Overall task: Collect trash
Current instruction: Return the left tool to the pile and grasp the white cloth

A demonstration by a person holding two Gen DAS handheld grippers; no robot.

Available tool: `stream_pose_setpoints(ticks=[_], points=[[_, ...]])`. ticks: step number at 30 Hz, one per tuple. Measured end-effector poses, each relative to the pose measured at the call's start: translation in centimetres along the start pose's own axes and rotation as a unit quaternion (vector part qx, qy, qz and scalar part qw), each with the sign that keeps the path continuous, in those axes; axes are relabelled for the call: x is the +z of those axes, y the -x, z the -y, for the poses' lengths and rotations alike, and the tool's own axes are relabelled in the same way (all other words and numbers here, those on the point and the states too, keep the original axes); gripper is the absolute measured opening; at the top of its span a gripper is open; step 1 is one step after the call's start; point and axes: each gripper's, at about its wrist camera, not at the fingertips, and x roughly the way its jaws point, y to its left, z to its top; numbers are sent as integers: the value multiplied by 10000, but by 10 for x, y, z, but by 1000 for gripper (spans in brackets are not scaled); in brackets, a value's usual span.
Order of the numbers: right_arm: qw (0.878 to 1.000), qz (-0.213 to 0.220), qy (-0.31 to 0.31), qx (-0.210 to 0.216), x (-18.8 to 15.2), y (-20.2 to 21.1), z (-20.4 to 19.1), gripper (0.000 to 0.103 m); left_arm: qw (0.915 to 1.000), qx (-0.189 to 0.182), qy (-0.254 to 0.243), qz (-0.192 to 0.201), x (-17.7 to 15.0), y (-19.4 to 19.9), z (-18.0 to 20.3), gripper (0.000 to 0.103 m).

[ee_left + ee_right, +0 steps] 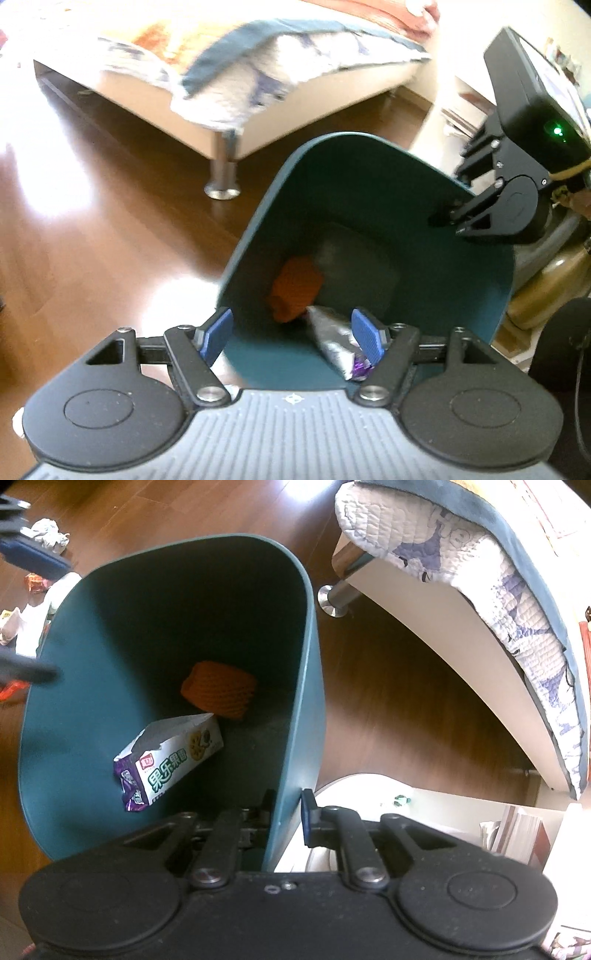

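A teal bin (258, 236) stands tilted on the wooden floor, its mouth toward both cameras. Inside it lie an orange net wad (218, 692) and a torn purple-and-white snack box (173, 764); in the left wrist view the box (332, 341) shows its silver inside. My left gripper (291, 336) hangs open over the bin's near rim, its blue pads wide apart and touching nothing. My right gripper (288, 812) is shut on the bin's side wall (295, 738), one pad inside and one outside. From the left it shows as black fingers (448, 218) on the rim.
A bed (280, 110) with a hanging quilt (480, 572) and a metal leg (221, 173) stands behind the bin. Crumpled white paper (48, 533) and small wrappers (35, 583) lie on the floor beyond the bin. A white shelf with books (517, 834) sits at the lower right.
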Motion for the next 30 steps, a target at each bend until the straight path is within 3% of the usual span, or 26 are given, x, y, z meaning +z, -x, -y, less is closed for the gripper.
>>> stream_pose_setpoints(ticks=[6, 12, 15, 19, 25, 30], points=[[9998, -37, -160, 64, -2, -3, 3, 12, 9966, 513, 633, -91, -39, 16, -54, 72], [9989, -69, -437, 160, -4, -5, 8, 12, 9835, 962, 1440, -521, -85, -8, -116, 79], [9984, -106, -526, 180, -4, -7, 11, 12, 9781, 1306, 1438, -751, -104, -29, -133, 79], [9977, -176, -628, 171, -5, -10, 12, 11, 9761, 1208, 1463, -1064, -128, -50, -148, 79], [9968, -244, -745, 161, -5, -12, 9, 11, 9735, 1159, 1338, -1450, -179, -53, -151, 79], [9960, -270, -844, 135, -4, -14, 10, 10, 9544, 1546, 1698, -1907, -227, -75, -170, 79]])
